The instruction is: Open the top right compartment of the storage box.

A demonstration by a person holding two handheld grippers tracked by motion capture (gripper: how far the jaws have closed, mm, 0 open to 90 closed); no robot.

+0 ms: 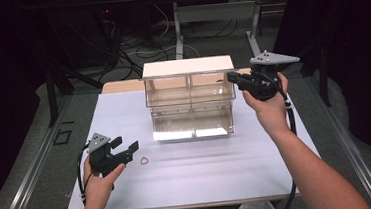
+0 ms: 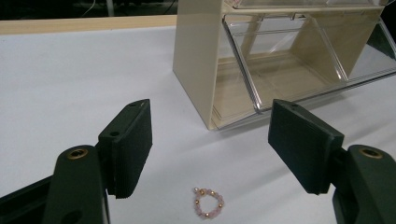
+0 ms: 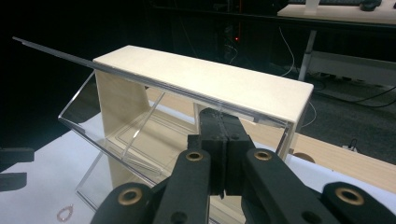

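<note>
Two grippers divide the work at this white table (image 1: 259,174): the left gripper (image 1: 128,148) hovers low near the front edge, and the right gripper (image 1: 232,76) is up at the right end of the clear-fronted storage cabinet (image 1: 188,66). What the next move seems to turn on is the small bead bracelet (image 2: 208,203), a ring of pink and gold beads lying flat on the table. In the left gripper view it sits between the two black jaws and slightly nearer the camera than their pads, so a short forward-and-down reach should bring them around it. Being a closed loop it has no real long axis, and any angle of approach would probably do. In the high view the bracelet lies just beside the left gripper's tips, well apart from the right one, so the left hand is clearly the nearer. Its jaws stand wide apart with nothing between the pads. The right gripper's jaws are pressed together on the thin upper edge of the cabinet's upper drawer front (image 3: 93,112), which is tilted outward.
</note>
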